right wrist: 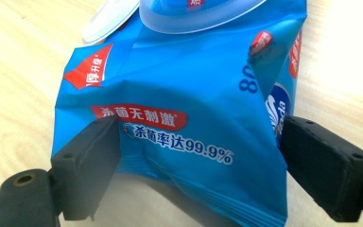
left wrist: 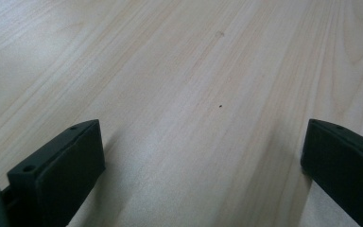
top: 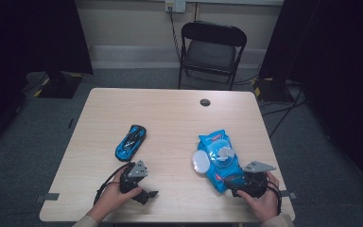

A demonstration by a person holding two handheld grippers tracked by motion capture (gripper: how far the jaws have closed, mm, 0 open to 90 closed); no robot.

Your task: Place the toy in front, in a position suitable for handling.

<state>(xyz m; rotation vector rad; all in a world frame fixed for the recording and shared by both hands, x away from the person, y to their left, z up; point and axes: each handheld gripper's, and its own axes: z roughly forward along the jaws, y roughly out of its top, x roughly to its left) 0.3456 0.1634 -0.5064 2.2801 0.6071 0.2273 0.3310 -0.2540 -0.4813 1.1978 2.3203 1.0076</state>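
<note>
The right gripper's [right wrist: 198,165] fingers [right wrist: 90,165] are closed against the near end of the wipes pack [right wrist: 179,104], one on each side of the crumpled blue film, squeezing it so that the film bulges between them. The pack lies flat on the bench [top: 170,113], reaching away from those fingers, with its round lid [top: 200,161] flipped open to one side and a tuft of wipe [top: 226,152] standing up from the opening just beyond them.

The left gripper's [left wrist: 203,156] fingers [left wrist: 61,170] stand wide apart with nothing between them, low over bare wood and well apart from the pack.

The work in hand looks like drawing out a wipe, with the right fingers anchoring the pack. To do it well, that hold should stay low and firm on the film, since a soft pack may slide or lift when the wipe is tugged. The left fingers would need to cross over, close on the tuft alone, above the plastic collar, and pull straight up, slowly, so that only one sheet comes.

A toy car [top: 131,142] lies just beyond the left fingers, to the side away from the pack, so it does not block the way across. The open lid lies on the side the left fingers would come from and could be knocked. A chair [top: 211,49] stands well beyond the bench.
</note>
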